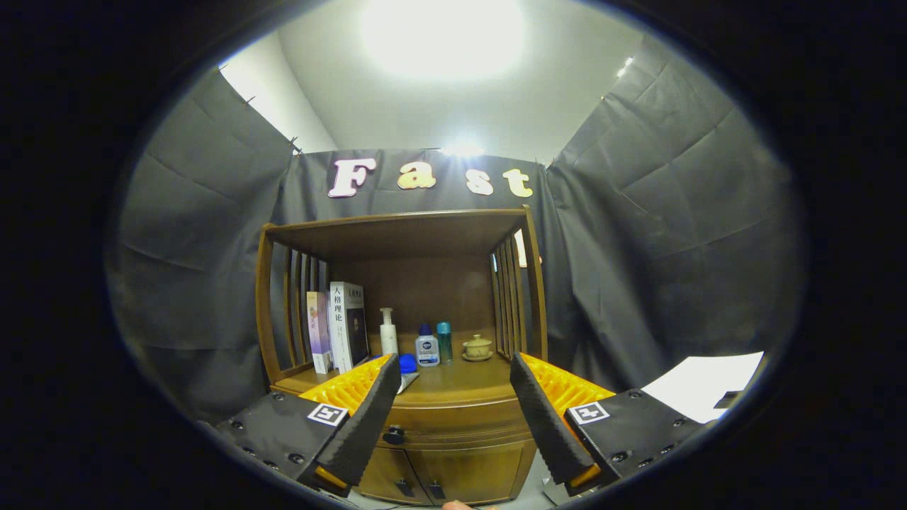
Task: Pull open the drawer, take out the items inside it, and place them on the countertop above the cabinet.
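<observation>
A brown wooden cabinet (453, 418) stands ahead with its drawer (460, 427) closed; a dark round knob (394, 434) sits on the drawer front, just right of my left finger. The countertop (460, 386) above the drawer lies between and beyond my fingers. My gripper (453, 425) is open, with nothing between its fingers, a short way in front of the drawer. A blue round item (407, 364) on a pale flat piece lies on the countertop by my left finger. The drawer's inside is hidden.
At the back of the countertop stand two books (339, 327), a white pump bottle (388, 333), a small white-and-blue bottle (426, 347), a teal bottle (444, 341) and a small lidded cup (477, 348). Two lower doors (443, 473) sit under the drawer. A white sheet (708, 386) lies right.
</observation>
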A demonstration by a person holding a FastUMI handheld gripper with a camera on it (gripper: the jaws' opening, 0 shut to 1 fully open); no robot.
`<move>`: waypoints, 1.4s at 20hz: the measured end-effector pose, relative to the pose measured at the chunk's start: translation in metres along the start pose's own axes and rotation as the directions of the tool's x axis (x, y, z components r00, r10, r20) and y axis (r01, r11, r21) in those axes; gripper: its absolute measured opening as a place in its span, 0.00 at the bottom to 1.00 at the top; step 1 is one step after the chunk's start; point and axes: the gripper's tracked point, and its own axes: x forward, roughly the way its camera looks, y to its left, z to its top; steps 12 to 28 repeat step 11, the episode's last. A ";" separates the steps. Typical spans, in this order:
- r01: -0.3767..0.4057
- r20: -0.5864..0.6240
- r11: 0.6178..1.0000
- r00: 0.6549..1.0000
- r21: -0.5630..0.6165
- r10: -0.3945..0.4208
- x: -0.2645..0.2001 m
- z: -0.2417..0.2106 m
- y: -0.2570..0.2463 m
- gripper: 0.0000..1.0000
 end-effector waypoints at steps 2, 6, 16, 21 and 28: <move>-0.005 -0.011 1.000 1.000 0.008 0.005 -0.002 -0.005 -0.001 0.97; -0.007 -0.049 1.000 0.999 0.003 0.007 0.001 -0.024 -0.002 0.97; -0.005 -0.074 1.000 0.997 0.012 0.006 0.003 -0.036 -0.001 0.97; -0.005 -0.074 1.000 0.997 0.012 0.006 0.003 -0.036 -0.001 0.97; -0.005 -0.074 1.000 0.997 0.012 0.006 0.003 -0.036 -0.001 0.97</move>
